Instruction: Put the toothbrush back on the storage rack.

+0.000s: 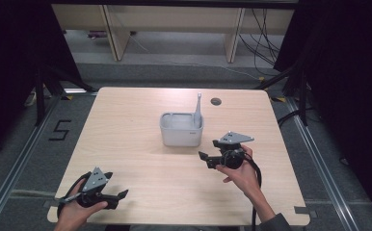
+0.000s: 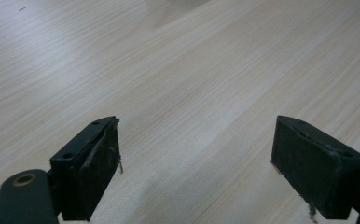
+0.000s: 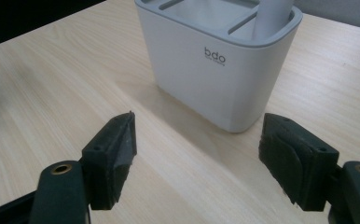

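right gripper view: right tongs (image 3: 199,154) spread, empty, near the rigid, smooth plastic utensil holder (image 3: 215,70); judged light, slippery; grip its rim wall. left tongs (image 2: 197,168) spread.

Upright grey holder (image 1: 181,130) mid-table, utensil (image 1: 198,109) inside

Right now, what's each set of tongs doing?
Left tongs: open, holding nothing, over bare table.
Right tongs: open, holding nothing, facing the grey holder.
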